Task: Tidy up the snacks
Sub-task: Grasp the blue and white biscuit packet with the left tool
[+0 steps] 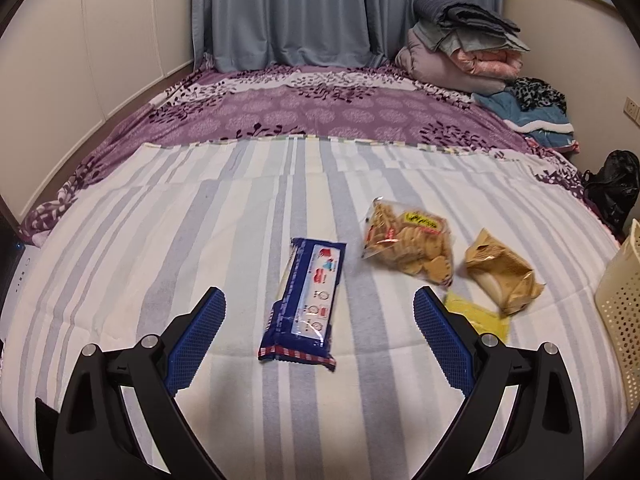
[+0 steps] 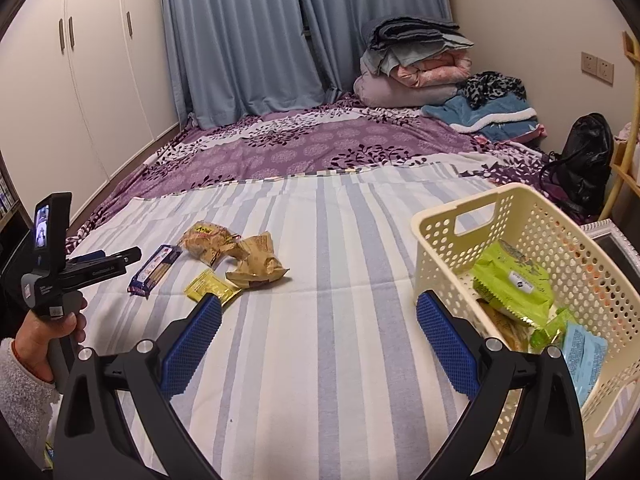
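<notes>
On the striped sheet covering the near half of the bed, four snacks lie loose. Seen from the left wrist, the left gripper hovers with its blue-padded fingers spread wide and holding nothing; the blue biscuit packet lies lengthwise in the gap between them, touching neither pad. At about 1 o'clock from that packet sits the clear bag of crackers, and just to its 3 o'clock side the crumpled tan wrapper, close beside it. A small yellow sachet shows at 5 o'clock from the crackers, partly hidden behind the right-hand finger. The cream basket is cut off at the 3 o'clock edge.

From the right wrist, the right gripper is likewise wide open and empty over bare sheet. The cream basket stands just beside its right finger, at 2 o'clock, holding a lime-green packet, a light blue packet and others underneath that are hard to tell apart. At 10 o'clock lie the yellow sachet, tan wrapper, crackers and blue packet, well apart from the basket. The left gripper, gripped by a hand in a fleecy sleeve, points toward the blue packet.
</notes>
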{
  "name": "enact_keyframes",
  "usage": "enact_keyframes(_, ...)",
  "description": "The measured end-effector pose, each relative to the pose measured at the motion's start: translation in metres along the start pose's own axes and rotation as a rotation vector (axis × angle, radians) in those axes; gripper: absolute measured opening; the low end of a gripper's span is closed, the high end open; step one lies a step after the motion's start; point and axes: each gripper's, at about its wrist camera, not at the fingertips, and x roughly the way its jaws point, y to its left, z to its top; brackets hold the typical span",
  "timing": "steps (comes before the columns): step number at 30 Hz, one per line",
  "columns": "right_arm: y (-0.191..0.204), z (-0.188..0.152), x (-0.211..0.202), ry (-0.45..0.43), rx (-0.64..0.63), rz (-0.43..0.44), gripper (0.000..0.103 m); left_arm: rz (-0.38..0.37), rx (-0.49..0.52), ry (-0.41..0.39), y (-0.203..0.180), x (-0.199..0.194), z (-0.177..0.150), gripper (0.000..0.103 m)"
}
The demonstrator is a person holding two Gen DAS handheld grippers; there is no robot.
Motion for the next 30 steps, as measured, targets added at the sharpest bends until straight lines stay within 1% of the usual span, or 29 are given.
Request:
enact_keyframes(3, 0.01, -0.004, 0.01, 0.026, -0.023, 0.01, 0.097, 0.008, -0.01, 0.033, 0.004, 0.017, -0.003, 0.096)
enact_keyframes(8, 0.02, -0.01, 0.025, 0.063, -0.044, 0.025, 0.097, 0.013, -0.004, 0.057, 0.006, 0.037, -0.002, 0.094)
enact_keyframes(9, 0.022, -0.012, 0.028, 0.07, -0.048, 0.026, 0.097, 0.012, 0.001, 0.061, 0.006, 0.04, -0.002, 0.092)
enact_keyframes(10, 0.024, -0.012, 0.031, 0.077, -0.051, 0.027, 0.097, 0.009, 0.006, 0.072, 0.006, 0.045, -0.001, 0.083)
enact_keyframes(11, 0.027, -0.013, 0.034, 0.083, -0.054, 0.029, 0.097, 0.005, 0.006, 0.084, 0.007, 0.05, -0.001, 0.078)
enact_keyframes(14, 0.033, -0.015, 0.043, 0.101, -0.069, 0.034, 0.097, -0.007, 0.001, 0.107, 0.009, 0.061, 0.001, 0.07)
enact_keyframes(16, 0.036, -0.016, 0.049, 0.111, -0.078, 0.037, 0.097, -0.012, 0.006, 0.114, 0.009, 0.067, 0.002, 0.067)
enact_keyframes(17, 0.038, -0.016, 0.053, 0.117, -0.08, 0.041, 0.097, -0.015, 0.011, 0.118, 0.008, 0.069, 0.002, 0.062)
enact_keyframes(19, 0.041, -0.017, 0.058, 0.125, -0.086, 0.048, 0.097, -0.022, 0.015, 0.129, 0.008, 0.073, 0.002, 0.058)
enact_keyframes(26, 0.06, -0.017, 0.081, 0.152, -0.12, 0.093, 0.097, -0.034, 0.015, 0.147, 0.01, 0.085, -0.001, 0.058)
enact_keyframes(30, 0.074, -0.014, 0.095, 0.157, -0.15, 0.126, 0.097, -0.031, 0.033, 0.139, 0.009, 0.086, -0.001, 0.058)
